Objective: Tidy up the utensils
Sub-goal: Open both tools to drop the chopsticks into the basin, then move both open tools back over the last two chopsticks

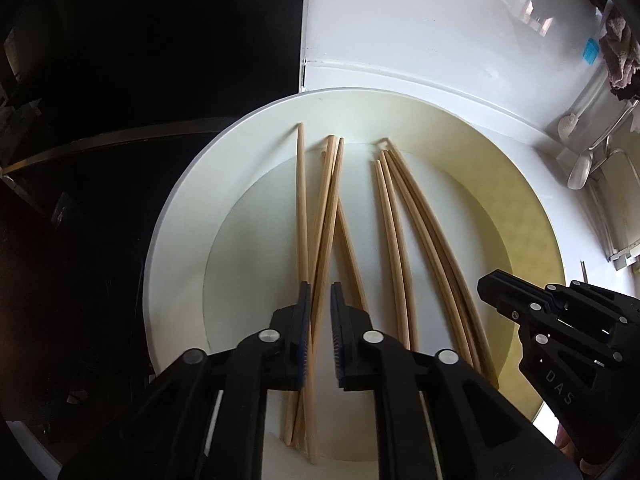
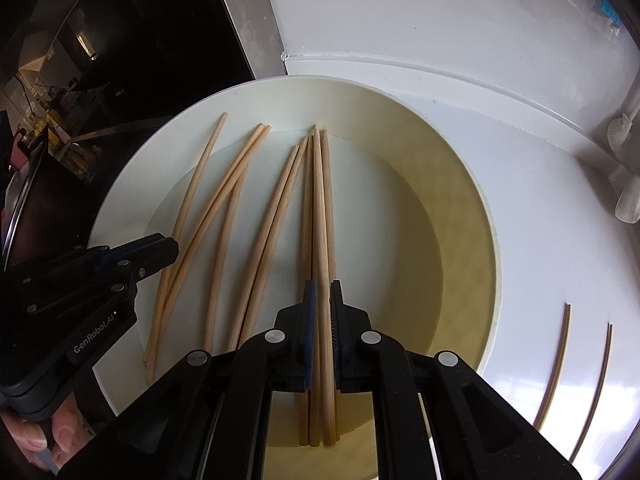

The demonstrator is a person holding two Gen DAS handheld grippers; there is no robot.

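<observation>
Several wooden chopsticks lie lengthwise in a round cream plate (image 1: pixel 180 216) (image 2: pixel 120 200), in two loose bunches. My left gripper (image 1: pixel 320 292) hangs over the left bunch (image 1: pixel 300 208); its jaws are a little apart and open. A chopstick runs through the gap without being pinched. The right gripper (image 2: pixel 323 290) is shut on a chopstick (image 2: pixel 320 200) of the right bunch, which fills the gap between its pads. Each gripper shows at the edge of the other's view: the right gripper (image 1: pixel 486 284), the left gripper (image 2: pixel 172 248).
The plate sits on a white counter (image 1: pixel 400 40) that ends at a dark drop on the left (image 1: pixel 120 80). White spoons (image 1: pixel 580 168) hang at the right, with a pink cloth (image 1: pixel 620 52) above. Two thin curved sticks (image 2: pixel 560 360) lie on the counter right of the plate.
</observation>
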